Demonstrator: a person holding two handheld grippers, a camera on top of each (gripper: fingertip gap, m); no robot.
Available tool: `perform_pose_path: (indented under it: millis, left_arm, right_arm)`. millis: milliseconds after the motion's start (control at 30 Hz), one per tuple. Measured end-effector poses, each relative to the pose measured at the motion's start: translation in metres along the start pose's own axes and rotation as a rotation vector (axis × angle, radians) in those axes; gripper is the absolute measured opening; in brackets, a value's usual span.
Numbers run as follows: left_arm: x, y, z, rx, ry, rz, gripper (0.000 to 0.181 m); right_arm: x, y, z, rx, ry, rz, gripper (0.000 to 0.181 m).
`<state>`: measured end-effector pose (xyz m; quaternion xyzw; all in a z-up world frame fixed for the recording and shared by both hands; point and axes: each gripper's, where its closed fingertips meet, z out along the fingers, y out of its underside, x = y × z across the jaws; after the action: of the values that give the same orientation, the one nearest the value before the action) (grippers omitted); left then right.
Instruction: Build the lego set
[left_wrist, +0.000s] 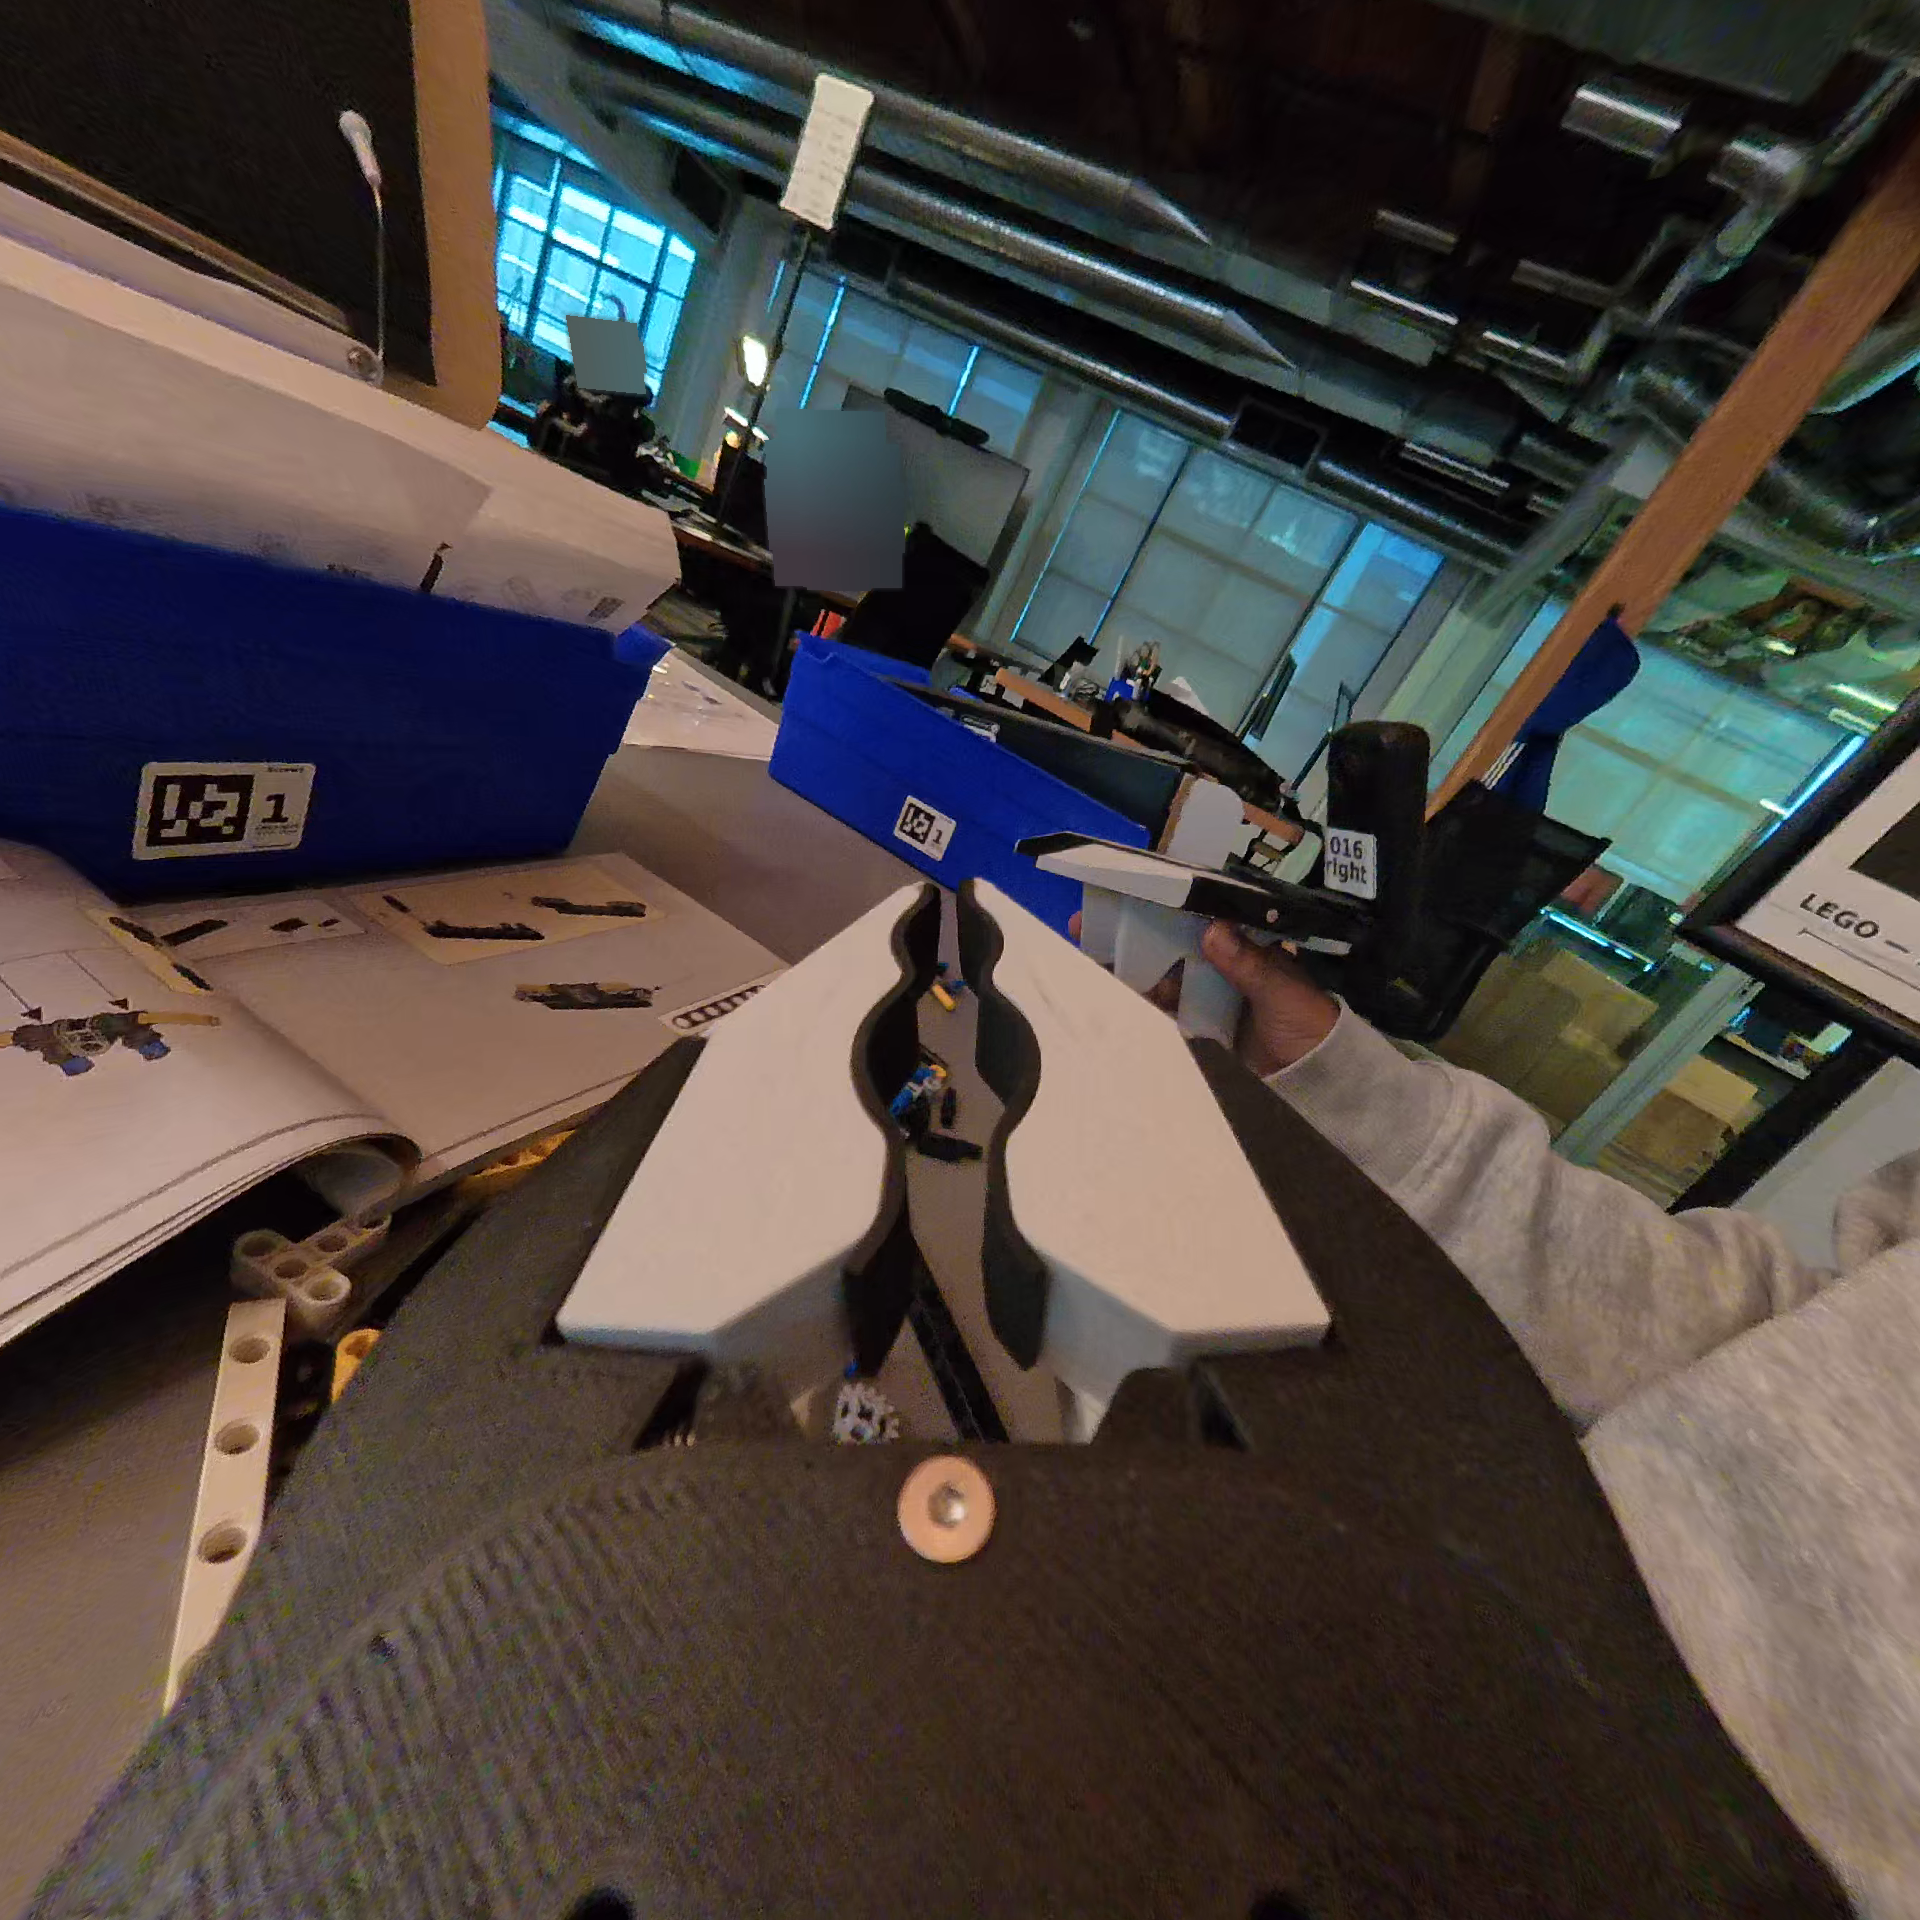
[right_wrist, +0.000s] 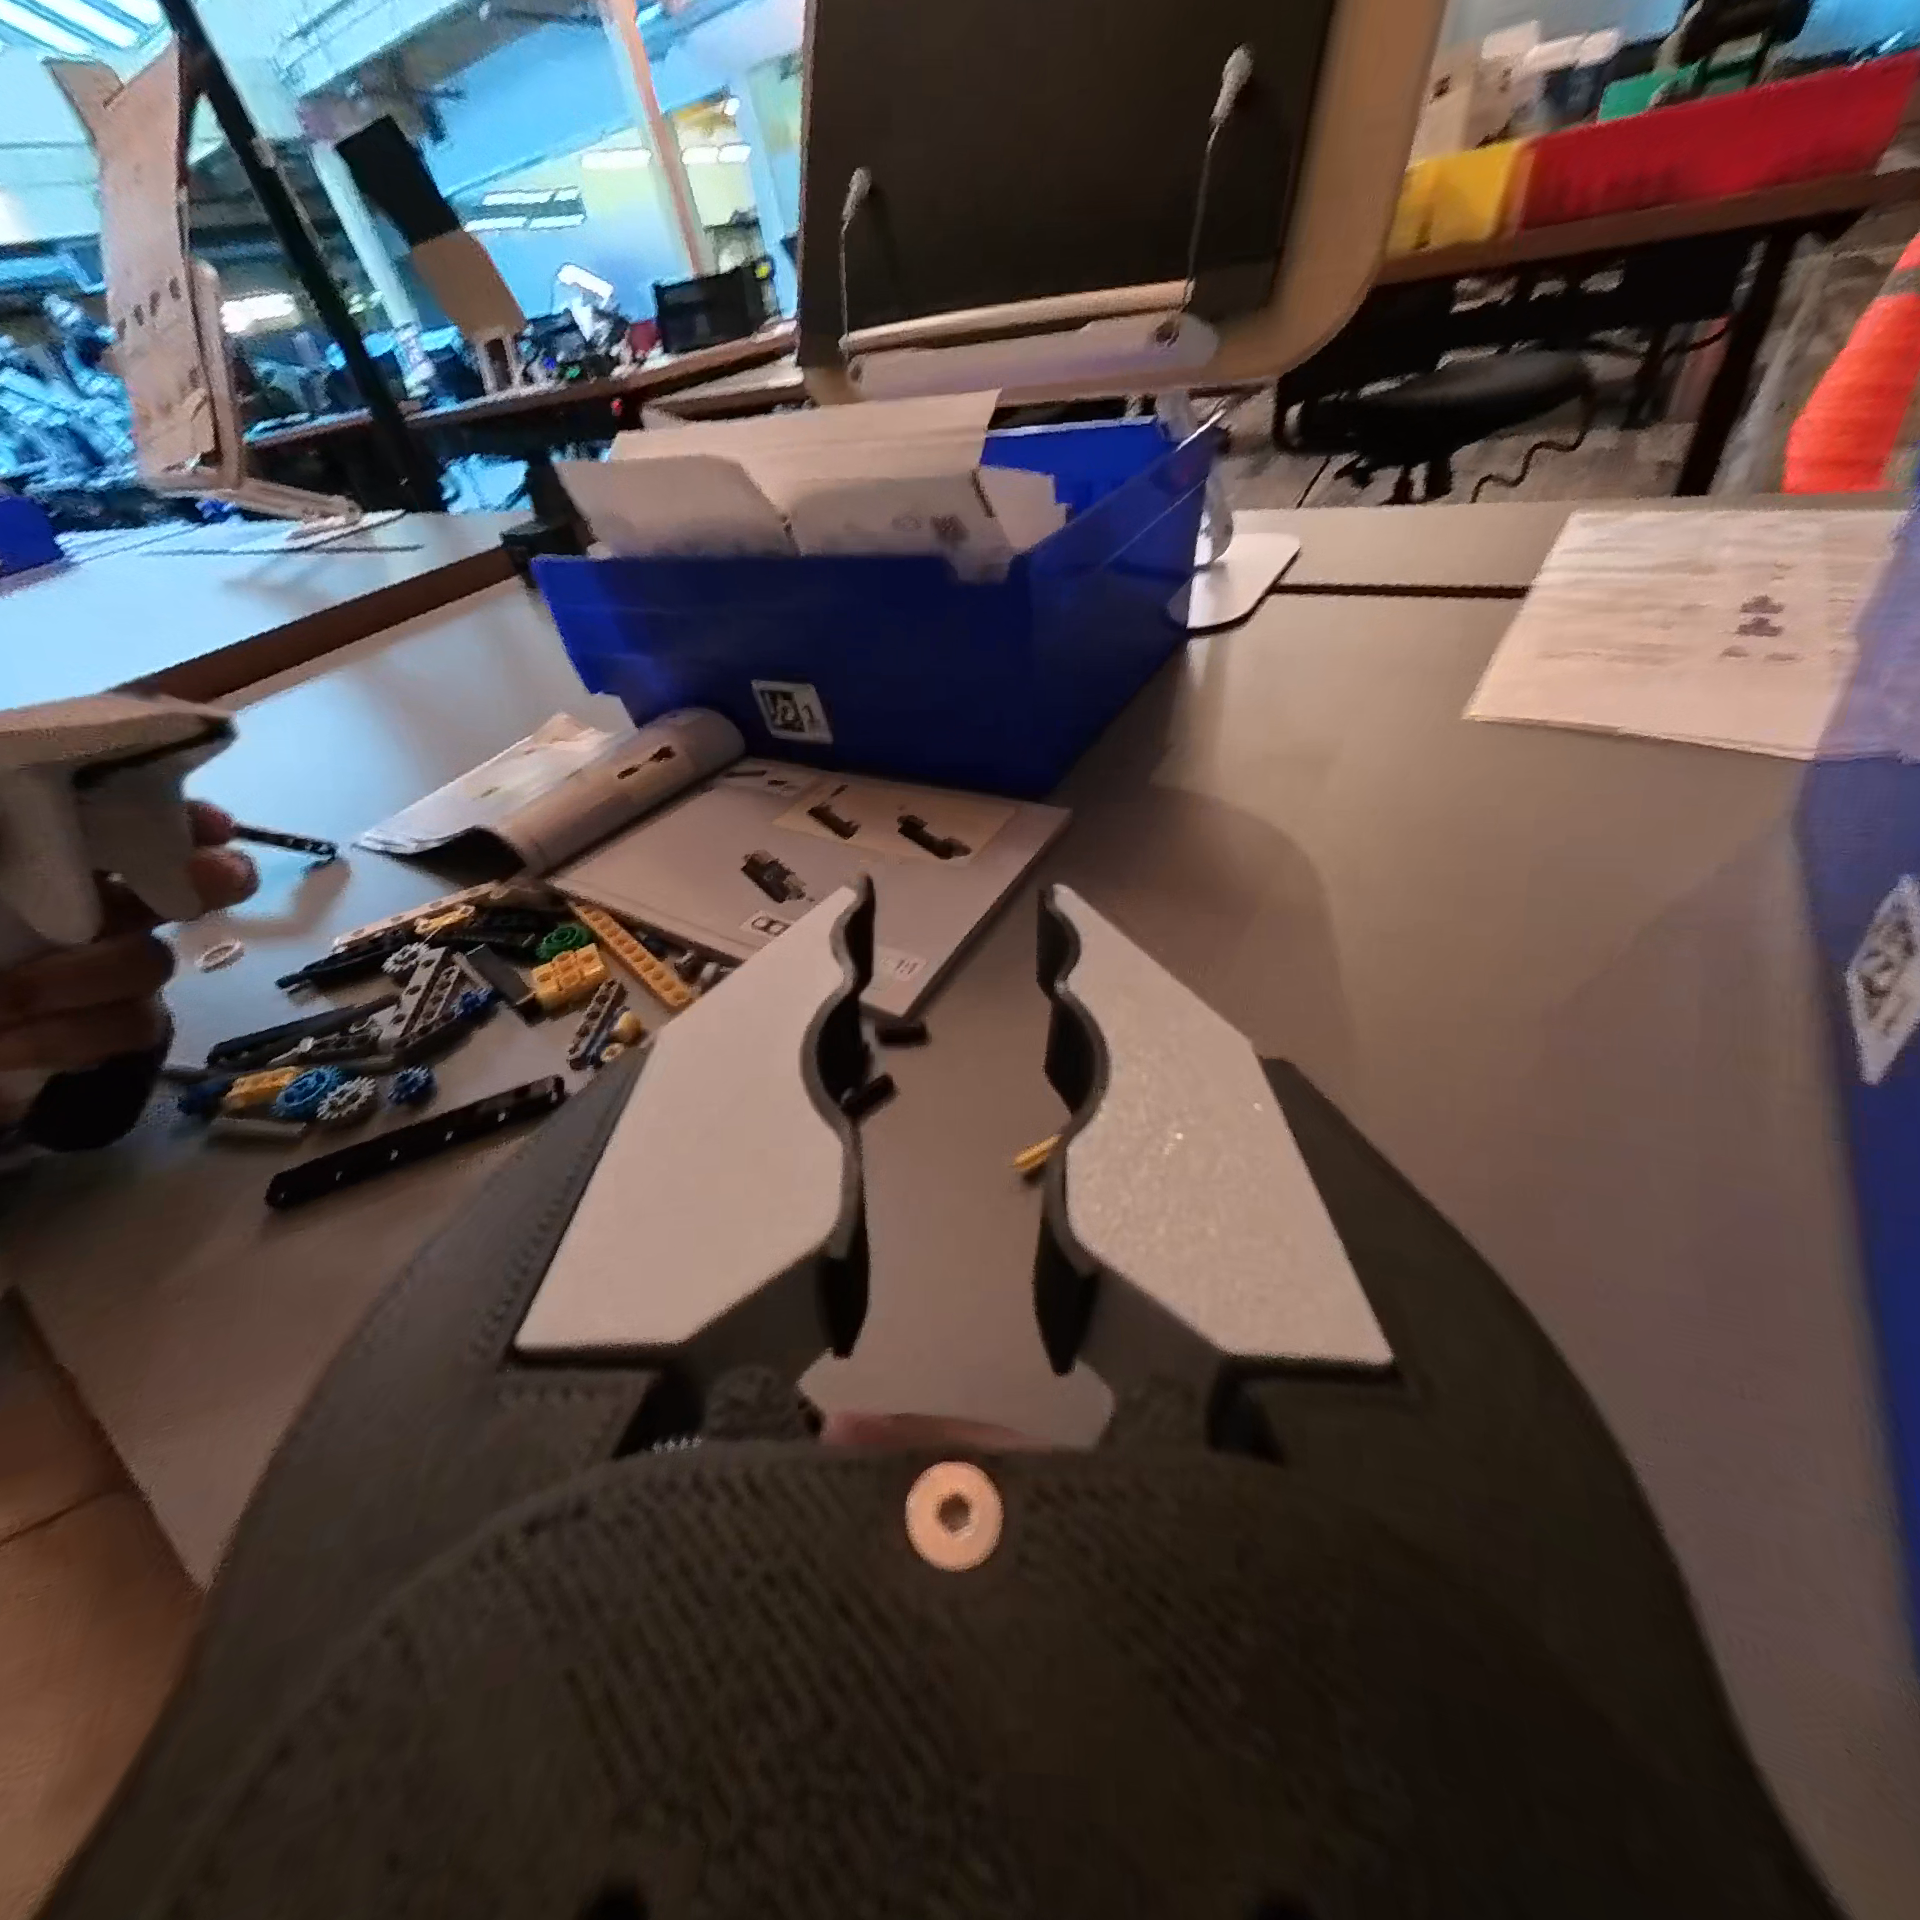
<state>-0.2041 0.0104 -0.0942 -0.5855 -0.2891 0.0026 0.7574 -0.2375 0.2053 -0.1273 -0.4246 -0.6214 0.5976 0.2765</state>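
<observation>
Left wrist view: the left gripper is tilted up off the table, its jaws drawn almost together at the tips with only a thin slit between them and nothing held. The open instruction booklet lies to its left, with a white holed beam and a grey connector piece at the booklet's near edge. A blue bin stuffed with papers stands behind the booklet. A few small parts show through the finger gap.

Right wrist view: the right gripper hovers over the table with jaws parted and empty. The loose lego pieces lie in a heap just left of the booklet's near corner; a black beam sits at the heap's near edge, and a small yellow pin lies apart, toward the gripper.

Assessment: no assembly is visible, so the work appears to be at the part-selection stage. The next move calls for checking the booklet page, then lowering a gripper onto the required piece.
</observation>
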Motion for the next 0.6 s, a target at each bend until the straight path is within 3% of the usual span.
perform_pose_path:
  millis: [200,400,600]
  left_arm:
    - [-0.010,0.001,0.000,-0.008,-0.029,-0.021,0.000]
    - [-0.015,0.008,0.003,-0.037,-0.035,-0.048,0.000]
    - [-0.012,0.011,0.004,-0.053,-0.045,0.038,0.000]
  right_arm:
    - [-0.012,0.007,0.004,-0.056,-0.125,0.042,0.021]
    - [-0.014,0.004,0.001,-0.035,-0.142,0.040,0.014]
    - [-0.020,0.012,0.006,-0.094,-0.143,-0.013,0.012]
